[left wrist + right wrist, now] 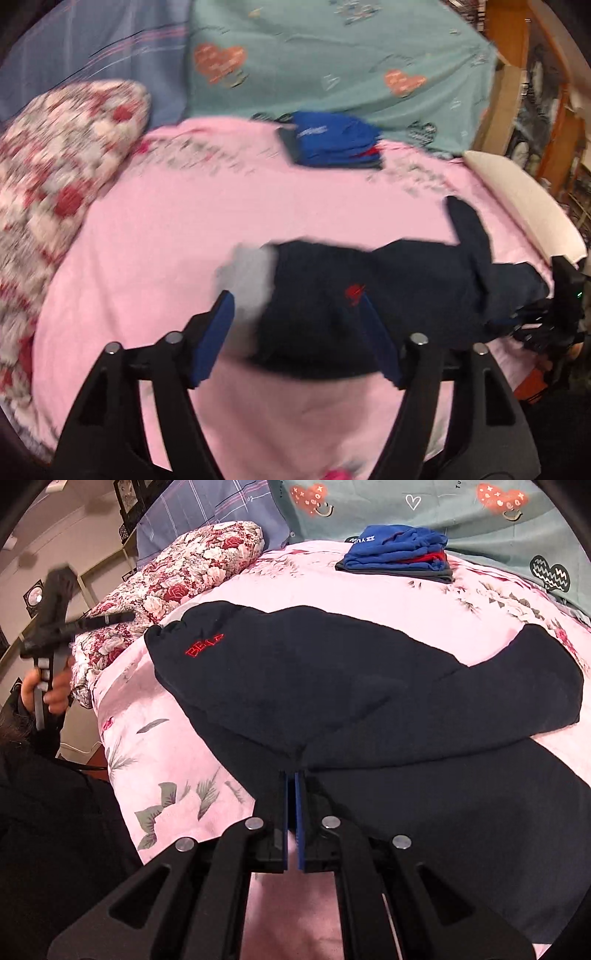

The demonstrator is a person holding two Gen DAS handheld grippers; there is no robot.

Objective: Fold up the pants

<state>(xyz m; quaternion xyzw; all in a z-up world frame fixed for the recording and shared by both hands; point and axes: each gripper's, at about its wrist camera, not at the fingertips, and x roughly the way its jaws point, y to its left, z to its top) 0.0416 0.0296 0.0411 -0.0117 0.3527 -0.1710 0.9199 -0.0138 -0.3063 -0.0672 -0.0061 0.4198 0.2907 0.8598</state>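
The right gripper (294, 775) has its blue-padded fingers (284, 812) pressed together, pinching a bunched fold of the dark navy, soft-fabric pants (332, 686) at the near edge of the bed. The left gripper (295, 314) has its fingers spread wide with nothing between them; in the left wrist view they hang above the garment's near end, and the blur there makes it hard to say how far above the cloth they are. In the right wrist view this same gripper is raised off the left side of the bed, in a hand (55, 690).

The step in hand looks like the first fold along the length: one part of the pants already lies doubled over the other, and the right gripper holds the meeting point. The next move probably calls for the left gripper to come down on a free edge, close on it, and carry it across while the right keeps the cloth from sliding.

The pants lie across the middle of the pink floral bedspread (369, 594), rumpled, with small red embroidery (205, 644) near the end toward the left edge and one dark flap sticking out toward the right edge. A stack of folded blue clothes (399, 550) sits near the far edge, and a red-and-white floral pillow (192, 565) lies at the far left corner.
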